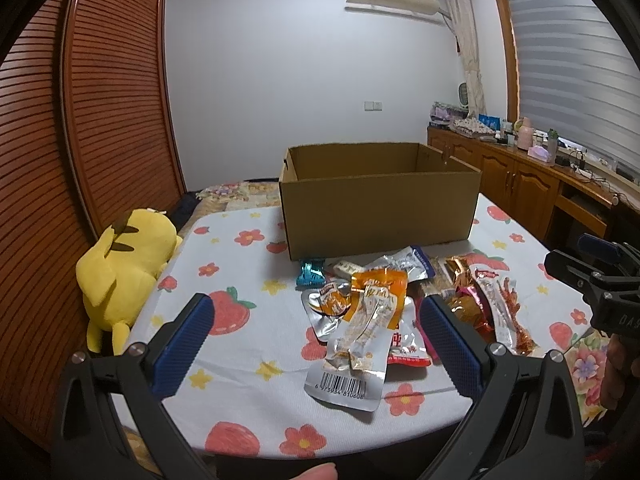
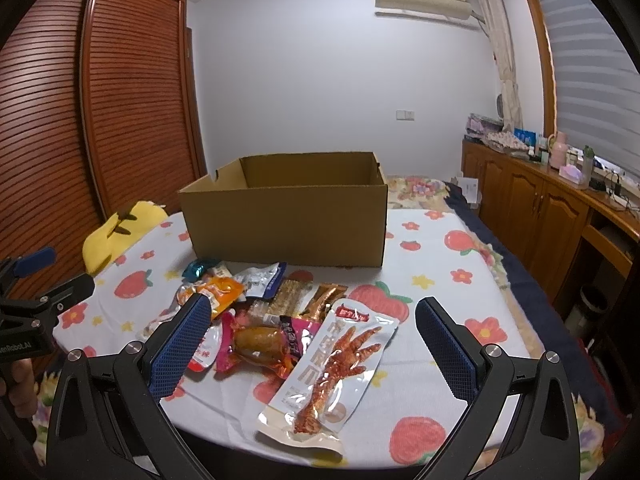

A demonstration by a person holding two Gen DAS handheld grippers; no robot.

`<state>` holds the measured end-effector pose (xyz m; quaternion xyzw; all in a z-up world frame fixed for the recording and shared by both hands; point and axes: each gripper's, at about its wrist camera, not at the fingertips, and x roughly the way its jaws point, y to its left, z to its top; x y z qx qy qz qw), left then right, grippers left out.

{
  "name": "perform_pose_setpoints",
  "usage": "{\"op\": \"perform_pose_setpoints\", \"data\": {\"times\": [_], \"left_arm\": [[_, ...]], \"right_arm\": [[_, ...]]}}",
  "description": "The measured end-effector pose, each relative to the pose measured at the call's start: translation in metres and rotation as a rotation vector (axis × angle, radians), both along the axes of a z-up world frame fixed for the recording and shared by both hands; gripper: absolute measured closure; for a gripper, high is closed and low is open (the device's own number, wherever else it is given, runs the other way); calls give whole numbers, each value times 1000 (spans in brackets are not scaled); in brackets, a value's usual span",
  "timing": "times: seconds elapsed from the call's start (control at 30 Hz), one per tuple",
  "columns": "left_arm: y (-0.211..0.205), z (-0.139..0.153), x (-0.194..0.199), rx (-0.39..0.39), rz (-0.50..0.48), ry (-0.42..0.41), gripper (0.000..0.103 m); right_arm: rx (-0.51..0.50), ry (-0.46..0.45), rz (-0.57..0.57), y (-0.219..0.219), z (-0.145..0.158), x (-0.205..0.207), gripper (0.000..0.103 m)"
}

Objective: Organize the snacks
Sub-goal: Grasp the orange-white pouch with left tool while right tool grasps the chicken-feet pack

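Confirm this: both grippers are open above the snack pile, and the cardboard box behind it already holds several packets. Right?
Not quite. The cardboard box shows no packets inside, as far as the right wrist view reveals. Every packet in view lies in the snack pile on the tablecloth. Left gripper and right gripper are open.

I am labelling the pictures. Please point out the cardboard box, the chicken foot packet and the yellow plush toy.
cardboard box (image 2: 288, 228), right wrist view, front wall.
chicken foot packet (image 2: 332, 368), right wrist view, middle of the clear packet.
yellow plush toy (image 1: 120, 268), left wrist view, its back.
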<state>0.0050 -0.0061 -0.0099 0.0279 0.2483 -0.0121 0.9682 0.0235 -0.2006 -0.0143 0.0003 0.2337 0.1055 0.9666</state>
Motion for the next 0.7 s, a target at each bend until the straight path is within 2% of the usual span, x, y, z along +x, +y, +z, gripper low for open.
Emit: {"op": "perform_pose_setpoints", "data": {"times": [0.37,0.6,0.7], "left_arm": [[6,-19,22,-16,-15,79,0],[5,-26,35,-29,-70,124,0],[3,-31,43,-24,-92,147,1]], "right_arm": [[7,82,-12,-17,-25,20,0],[-2,142,-5,-26,-39,30,0],[11,184,12,-30,-46,36,3]]}}
